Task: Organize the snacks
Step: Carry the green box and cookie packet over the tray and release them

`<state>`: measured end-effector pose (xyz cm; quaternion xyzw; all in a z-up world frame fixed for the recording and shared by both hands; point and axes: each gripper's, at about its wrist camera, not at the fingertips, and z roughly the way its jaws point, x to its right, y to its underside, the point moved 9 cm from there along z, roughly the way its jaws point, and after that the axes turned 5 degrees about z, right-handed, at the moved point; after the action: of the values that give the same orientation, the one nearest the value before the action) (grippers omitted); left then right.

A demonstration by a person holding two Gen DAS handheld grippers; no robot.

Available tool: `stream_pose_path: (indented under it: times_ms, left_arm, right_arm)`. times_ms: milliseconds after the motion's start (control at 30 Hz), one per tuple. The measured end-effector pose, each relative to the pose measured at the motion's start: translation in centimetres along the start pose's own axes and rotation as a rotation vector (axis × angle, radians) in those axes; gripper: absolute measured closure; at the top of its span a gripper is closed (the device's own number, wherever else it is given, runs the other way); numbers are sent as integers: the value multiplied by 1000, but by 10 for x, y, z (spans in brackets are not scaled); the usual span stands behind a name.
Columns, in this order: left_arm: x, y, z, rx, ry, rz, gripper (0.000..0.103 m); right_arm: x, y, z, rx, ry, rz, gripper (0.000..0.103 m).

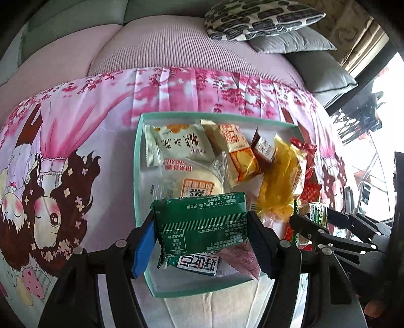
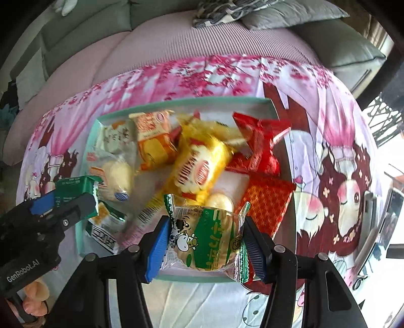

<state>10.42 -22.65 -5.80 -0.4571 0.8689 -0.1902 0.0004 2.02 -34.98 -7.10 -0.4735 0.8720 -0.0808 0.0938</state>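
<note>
A mint-green tray (image 1: pixel 137 161) on the cartoon cloth holds several wrapped snacks: white, orange, yellow and red packs. My left gripper (image 1: pixel 202 236) is shut on a dark green snack pack (image 1: pixel 199 222) and holds it over the tray's near left part. It also shows in the right wrist view (image 2: pixel 68 204) at the tray's left edge. My right gripper (image 2: pixel 204 244) is shut on a clear rice-cracker pack with green print and a cow (image 2: pixel 204 239), held over the tray's near rim (image 2: pixel 192 277). The right gripper shows at the right in the left wrist view (image 1: pixel 315 219).
The pink cartoon-print cloth (image 2: pixel 335 176) covers the table. A pink sofa cushion (image 1: pixel 156 48) lies behind it, with a patterned pillow (image 1: pixel 257 17) and grey pillows at the back right. A Korean-lettered pack (image 1: pixel 199 265) lies in the tray under the left gripper.
</note>
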Motion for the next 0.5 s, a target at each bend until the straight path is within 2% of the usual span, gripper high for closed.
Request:
stream_pose_path:
  times_ms: [333, 500]
  left_arm:
    - [8, 5, 13, -31, -12, 25, 33]
    - [8, 8, 17, -51, -3, 5, 32]
  right_arm:
    - [7, 8, 17, -12, -1, 10, 42]
    - [7, 9, 20, -18, -16, 23, 41]
